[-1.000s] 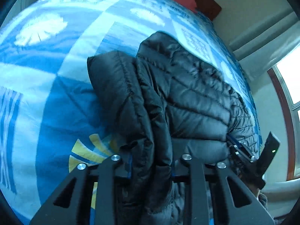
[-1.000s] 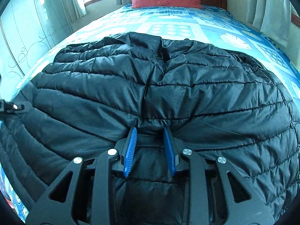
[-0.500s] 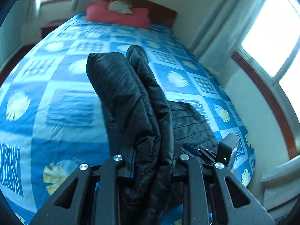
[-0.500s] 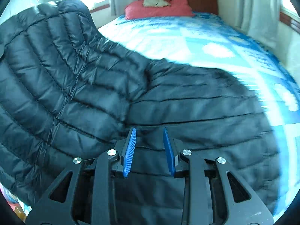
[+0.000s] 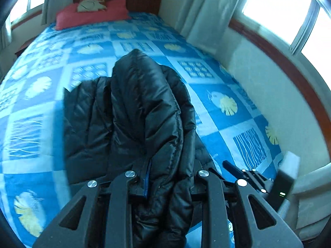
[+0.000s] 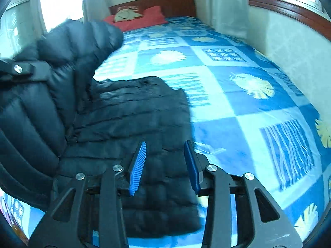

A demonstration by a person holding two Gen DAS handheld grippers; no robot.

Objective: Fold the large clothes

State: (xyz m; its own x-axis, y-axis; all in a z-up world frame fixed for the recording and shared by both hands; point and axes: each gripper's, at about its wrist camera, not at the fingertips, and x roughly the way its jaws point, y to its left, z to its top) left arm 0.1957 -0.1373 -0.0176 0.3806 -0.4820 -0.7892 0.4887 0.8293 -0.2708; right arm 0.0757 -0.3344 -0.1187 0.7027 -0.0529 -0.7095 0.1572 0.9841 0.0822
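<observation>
A black quilted puffer jacket (image 5: 144, 107) lies on the blue patchwork bed. My left gripper (image 5: 171, 175) is shut on a thick bunch of its fabric and holds that part up off the quilt. From the right wrist view this raised part (image 6: 62, 62) hangs at the left with the left gripper (image 6: 18, 70) on it, while the rest of the jacket (image 6: 134, 119) lies flat. My right gripper (image 6: 166, 157) hovers over the flat part's near edge. Its jaws are opening, and nothing is between the blue pads (image 6: 138, 165). The right gripper (image 5: 238, 171) also shows low right in the left wrist view.
The bed quilt (image 6: 238, 124) stretches away to a red pillow (image 6: 153, 16) and a dark wooden headboard (image 5: 140, 0). A wall with a wood-trimmed window sill (image 5: 289, 66) runs along the bed's right side. Curtains (image 5: 202, 10) hang at the far corner.
The left gripper has carried its bunch of jacket up and across, and the view has swung toward the headboard. The right gripper's pads have parted and let go of the jacket's hem.
</observation>
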